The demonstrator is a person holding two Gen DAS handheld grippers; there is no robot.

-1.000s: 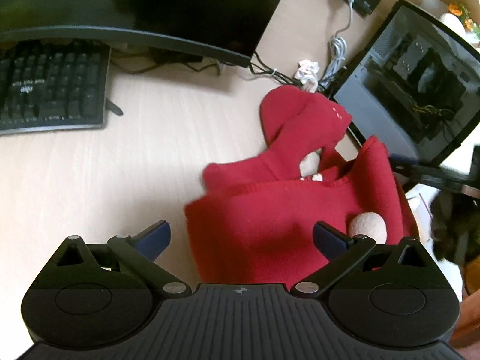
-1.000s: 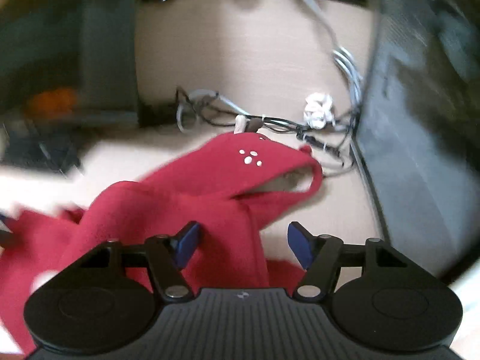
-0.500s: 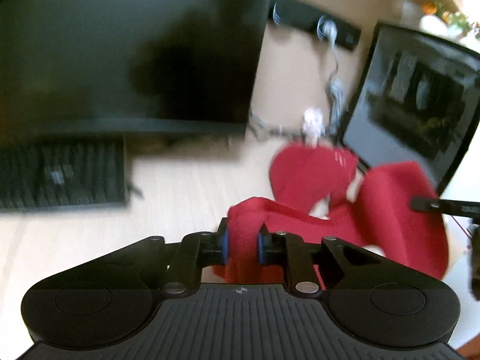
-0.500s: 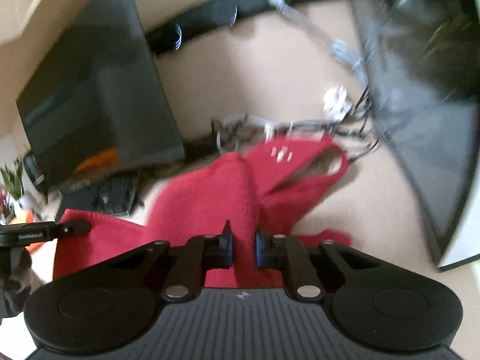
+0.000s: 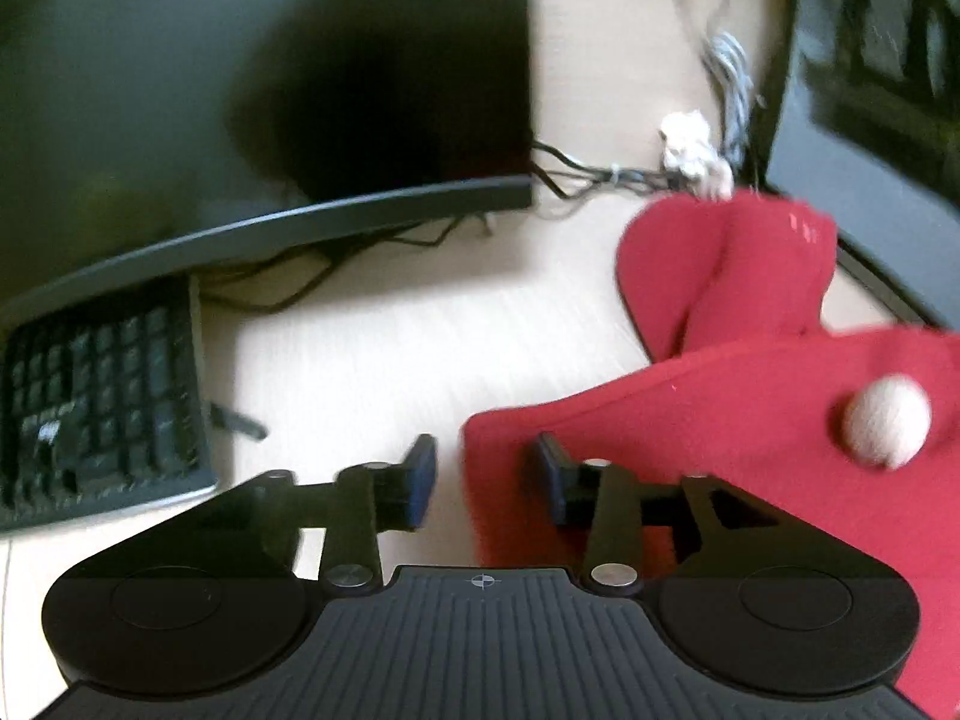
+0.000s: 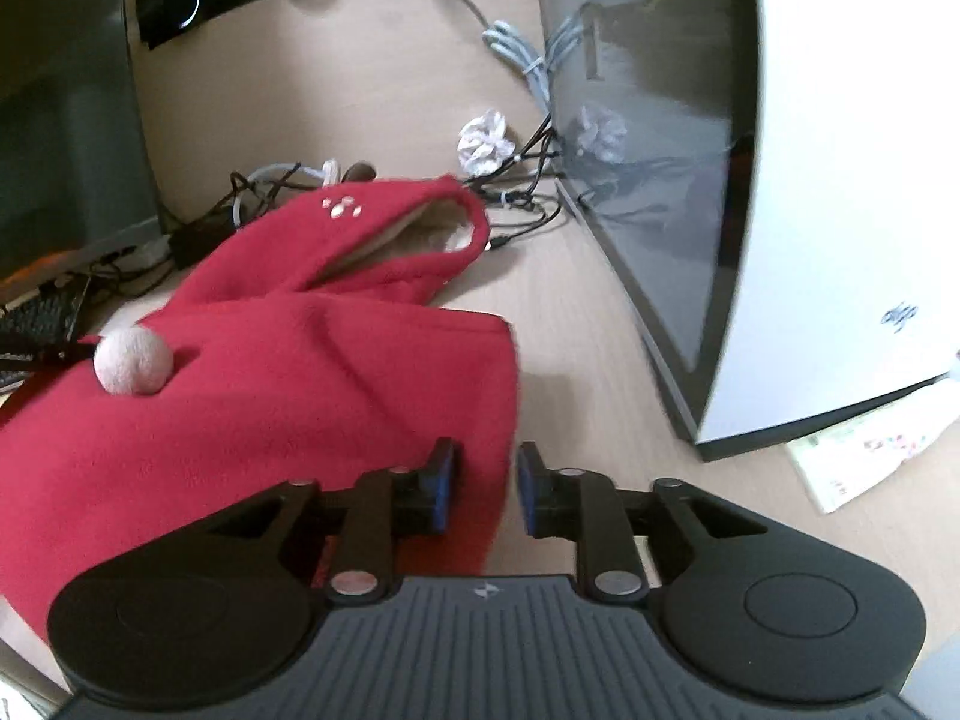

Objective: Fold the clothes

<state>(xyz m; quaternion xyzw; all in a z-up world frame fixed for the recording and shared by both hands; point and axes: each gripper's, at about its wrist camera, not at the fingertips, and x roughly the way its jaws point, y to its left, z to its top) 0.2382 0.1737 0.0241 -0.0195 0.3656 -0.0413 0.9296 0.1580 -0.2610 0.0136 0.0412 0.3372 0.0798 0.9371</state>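
Observation:
A red fleece garment (image 5: 720,420) with a beige pompom (image 5: 888,426) lies folded on the light wooden desk (image 5: 360,360). Its hood (image 6: 384,240) points toward the cables. My left gripper (image 5: 485,480) is at the garment's left edge, and its jaws are opening. The cloth edge sits between them against the right pad, clear of the left one. My right gripper (image 6: 486,486) is at the right edge of the garment (image 6: 270,408), near the pompom (image 6: 133,367). Its jaws are opening too, with a strip of cloth loose between them.
A dark monitor (image 5: 240,90) and a black keyboard (image 5: 90,396) stand left of the garment. Tangled cables (image 5: 600,174) and crumpled paper (image 6: 485,141) lie behind it. A white computer case (image 6: 840,210) with a glass side stands to the right, with a booklet (image 6: 864,456) beside it.
Half a second ago both grippers were shut on the lifted red cloth. Now both have parted their jaws, and the garment lies flatter on the desk.

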